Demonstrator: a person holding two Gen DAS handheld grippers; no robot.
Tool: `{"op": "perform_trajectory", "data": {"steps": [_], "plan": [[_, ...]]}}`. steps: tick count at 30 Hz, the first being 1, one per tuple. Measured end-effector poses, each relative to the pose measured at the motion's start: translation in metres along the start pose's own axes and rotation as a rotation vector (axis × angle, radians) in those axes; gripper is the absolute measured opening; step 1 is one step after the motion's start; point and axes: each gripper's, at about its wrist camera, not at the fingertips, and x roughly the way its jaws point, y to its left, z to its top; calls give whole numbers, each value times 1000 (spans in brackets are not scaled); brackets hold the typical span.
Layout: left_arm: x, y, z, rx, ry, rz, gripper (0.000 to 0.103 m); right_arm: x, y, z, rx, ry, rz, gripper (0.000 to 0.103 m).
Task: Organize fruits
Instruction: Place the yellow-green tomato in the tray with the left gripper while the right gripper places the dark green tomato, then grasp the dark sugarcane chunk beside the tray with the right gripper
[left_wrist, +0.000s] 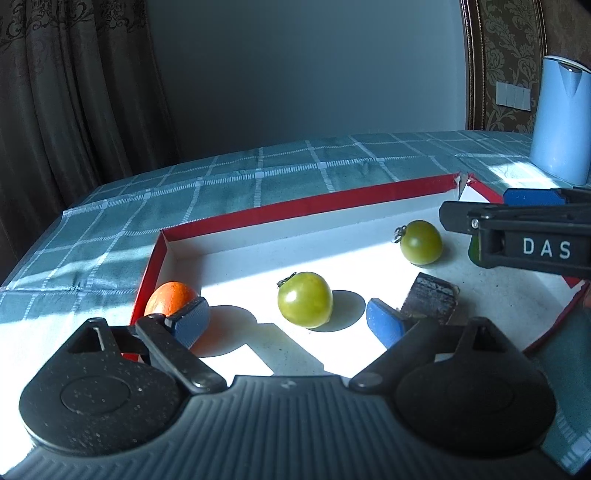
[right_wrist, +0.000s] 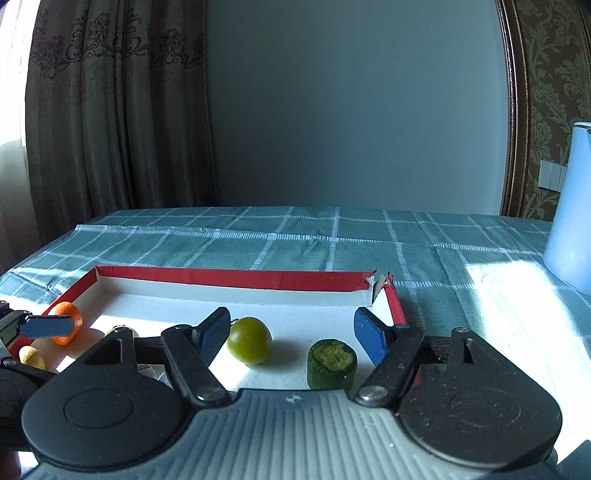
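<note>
Both grippers, left (left_wrist: 288, 321) and right (right_wrist: 291, 336), hover jaws spread wide, holding nothing, over the red-rimmed tray (left_wrist: 295, 206). Green tomato (left_wrist: 305, 300) sits mid-tray; orange fruit (left_wrist: 168, 297) at 9 o'clock, second green tomato (left_wrist: 421, 242) at 2 o'clock, cut green chunk (right_wrist: 331, 363) near the right gripper.

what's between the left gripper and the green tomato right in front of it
Nothing visible. The left gripper is open, and the green tomato sits on the bare white floor of the red tray just ahead of the fingertips. The orange fruit and a dark block lie off to either side.
</note>
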Motion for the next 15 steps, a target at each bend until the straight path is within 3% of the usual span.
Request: {"op": "perform_trajectory", "data": {"steps": [6,8,15], "plan": [[-16,4,-9,-15,-9,-11,91,-21,-19,-7,70,8,30,74],[-22,6,-12,-19,-20,4,97,-32,-21,-12,70,13,55,74],[-40,22,-19,-82,-42,11,98,-77,-11,-35,-33,-11,91,74]]}}
